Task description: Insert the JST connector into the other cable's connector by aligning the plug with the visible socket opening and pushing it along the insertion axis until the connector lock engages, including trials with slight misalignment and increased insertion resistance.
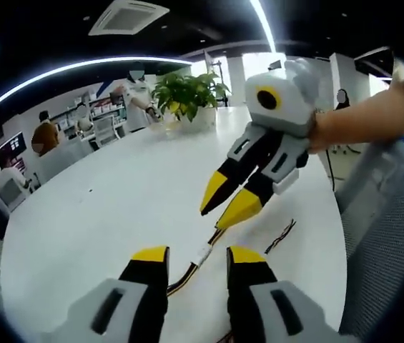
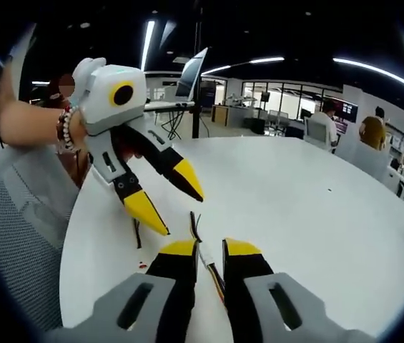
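Both grippers hovering open-fingered over thin, limp cable (image 1: 187, 271) on table (image 1: 101, 200); probably grasping best at white connector (image 1: 203, 254).

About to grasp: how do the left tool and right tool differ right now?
The left tool has jaws wide apart; the right tool has them narrower. The right tool's tips nearly reach the cable; the left tool's hang beside it. Both are open, holding nothing, angled down at the table.
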